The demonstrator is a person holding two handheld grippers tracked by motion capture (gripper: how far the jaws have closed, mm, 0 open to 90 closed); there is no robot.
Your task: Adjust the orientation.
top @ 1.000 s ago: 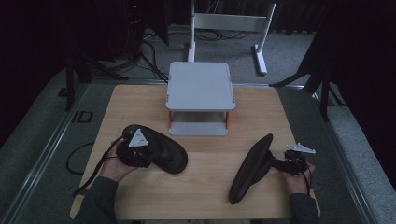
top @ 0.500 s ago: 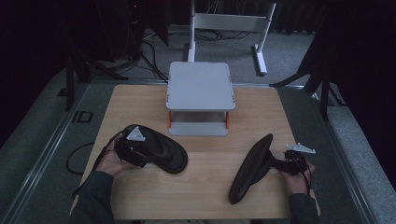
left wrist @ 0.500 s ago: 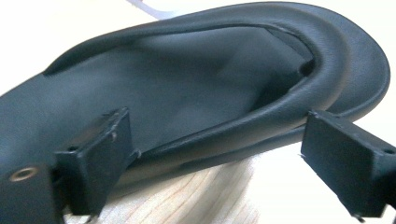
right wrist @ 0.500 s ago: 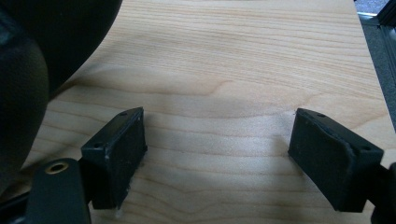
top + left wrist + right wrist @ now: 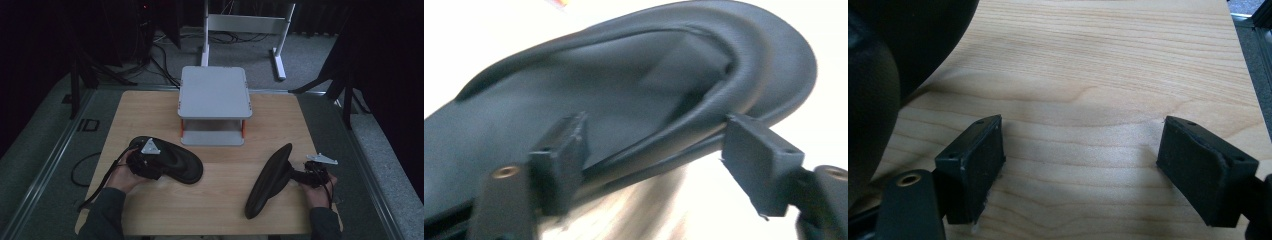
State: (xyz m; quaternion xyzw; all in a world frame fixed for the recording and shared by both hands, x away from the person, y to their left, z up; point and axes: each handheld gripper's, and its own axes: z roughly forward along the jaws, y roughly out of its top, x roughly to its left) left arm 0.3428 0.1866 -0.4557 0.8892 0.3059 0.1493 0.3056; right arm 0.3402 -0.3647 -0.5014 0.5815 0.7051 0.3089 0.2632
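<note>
Two black sandals lie on the wooden table [image 5: 150, 115]. The left sandal [image 5: 175, 162] lies flat at the front left. My left gripper [image 5: 157, 167] is at its near end. In the left gripper view the left gripper [image 5: 654, 130] straddles the left sandal [image 5: 624, 85]. Its jaws have just been closing, with the sandal's side strap and sole edge between them. The right sandal [image 5: 270, 180] looks narrow, as if tipped on its edge. My right gripper [image 5: 300, 176] sits just to its right. The right gripper [image 5: 1083, 135] is open over bare wood, with the right sandal [image 5: 878, 75] at the left of that view.
A grey two-level stand [image 5: 214, 92] with orange posts sits at the table's middle back. A white frame [image 5: 245, 25] and cables lie on the floor behind. Dark metal rails border the table on both sides.
My left hand has shifted slightly at the left sandal. Both sandals and the right gripper have kept their places.
</note>
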